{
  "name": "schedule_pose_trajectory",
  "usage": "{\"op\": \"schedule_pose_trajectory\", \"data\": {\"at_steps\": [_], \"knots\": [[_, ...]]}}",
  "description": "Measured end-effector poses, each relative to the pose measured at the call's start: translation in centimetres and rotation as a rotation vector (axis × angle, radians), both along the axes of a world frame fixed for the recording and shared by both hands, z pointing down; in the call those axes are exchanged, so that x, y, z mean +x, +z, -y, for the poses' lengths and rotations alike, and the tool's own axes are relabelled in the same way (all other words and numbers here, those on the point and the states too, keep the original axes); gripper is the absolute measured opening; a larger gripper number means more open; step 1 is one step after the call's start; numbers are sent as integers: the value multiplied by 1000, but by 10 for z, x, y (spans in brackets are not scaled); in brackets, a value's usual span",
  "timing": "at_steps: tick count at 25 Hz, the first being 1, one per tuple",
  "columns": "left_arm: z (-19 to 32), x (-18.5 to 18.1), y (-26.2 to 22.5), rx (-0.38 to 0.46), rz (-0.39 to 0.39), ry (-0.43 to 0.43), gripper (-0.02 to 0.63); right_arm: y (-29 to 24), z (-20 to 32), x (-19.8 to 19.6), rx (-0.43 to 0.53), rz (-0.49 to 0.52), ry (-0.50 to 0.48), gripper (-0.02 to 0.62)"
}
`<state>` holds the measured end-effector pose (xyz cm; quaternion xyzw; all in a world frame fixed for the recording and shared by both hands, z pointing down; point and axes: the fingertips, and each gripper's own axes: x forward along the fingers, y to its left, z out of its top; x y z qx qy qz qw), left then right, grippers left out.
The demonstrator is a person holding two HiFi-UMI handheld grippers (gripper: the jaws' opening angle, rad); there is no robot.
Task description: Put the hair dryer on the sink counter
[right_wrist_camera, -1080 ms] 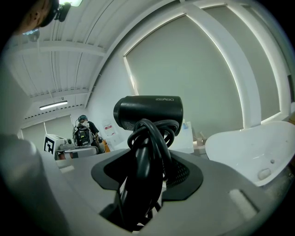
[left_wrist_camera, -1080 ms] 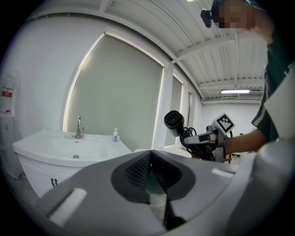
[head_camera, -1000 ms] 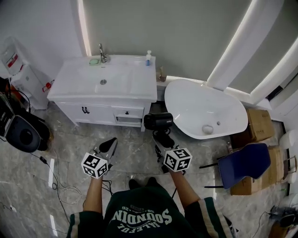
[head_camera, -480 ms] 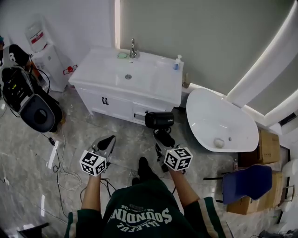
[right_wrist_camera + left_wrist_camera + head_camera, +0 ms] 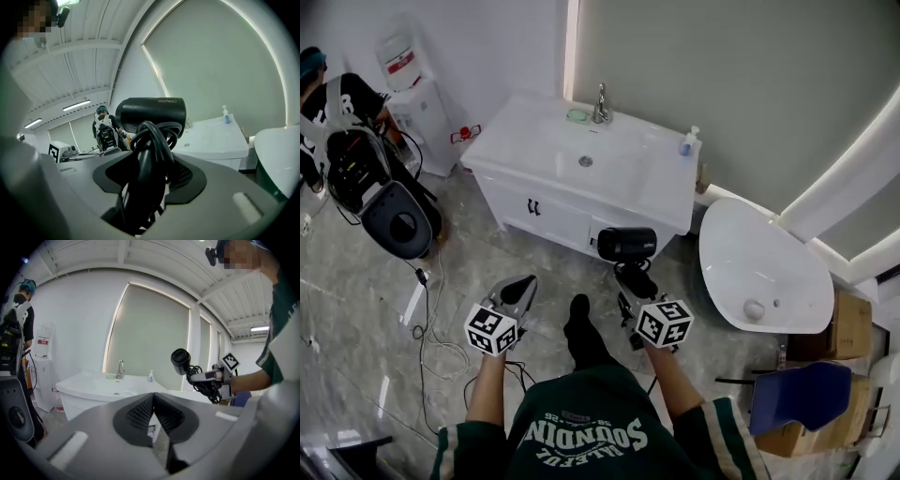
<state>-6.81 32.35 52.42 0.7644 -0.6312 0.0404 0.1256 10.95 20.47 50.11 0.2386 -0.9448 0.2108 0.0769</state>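
Observation:
The black hair dryer [image 5: 624,244] is held out in the air in front of the white sink counter [image 5: 534,141], short of its front edge. My right gripper [image 5: 634,284] is shut on its handle, with the black cord coiled round it. In the right gripper view the hair dryer [image 5: 151,115] fills the jaws [image 5: 150,173], and the sink counter [image 5: 215,136] lies beyond to the right. My left gripper [image 5: 517,289] hangs to the left, shut and empty. In the left gripper view its jaws [image 5: 153,401] meet, with the counter [image 5: 101,385] ahead and the hair dryer [image 5: 180,361] at right.
A faucet [image 5: 601,103] and a soap bottle [image 5: 687,142] stand on the counter's back edge. A white bathtub [image 5: 764,272] lies right of it. At left are a water dispenser [image 5: 408,84], a person [image 5: 337,103], a black machine [image 5: 398,225] and floor cables [image 5: 431,319]. A blue chair [image 5: 792,398] is behind right.
The view has swung so the sink counter sits more centrally ahead and the bathtub has slid right. Both grippers travelled along with the person; the hair dryer stayed in the right gripper.

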Motion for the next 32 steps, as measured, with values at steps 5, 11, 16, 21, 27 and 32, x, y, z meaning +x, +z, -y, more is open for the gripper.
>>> {"op": "schedule_pose_trajectory", "data": {"at_steps": [5,11,16,21,27,32], "knots": [[23,-27,9,-16,1,-12,52,10,23,-23,-12,-5,-10,201],[64,-65,14,-45,6,-11,52,18,69,-63,-42,-8,-4,201],[111,-103,14,-72,18,-11,52,26,117,-105,-82,-9,-2,201],[172,-142,5,-79,23,-4,52,27,175,-147,-102,-4,1,201],[247,-177,-3,-83,21,36,52,24,236,-185,-121,-19,20,201],[303,-179,-6,-67,11,83,52,21,274,-192,-109,-35,46,201]]}}
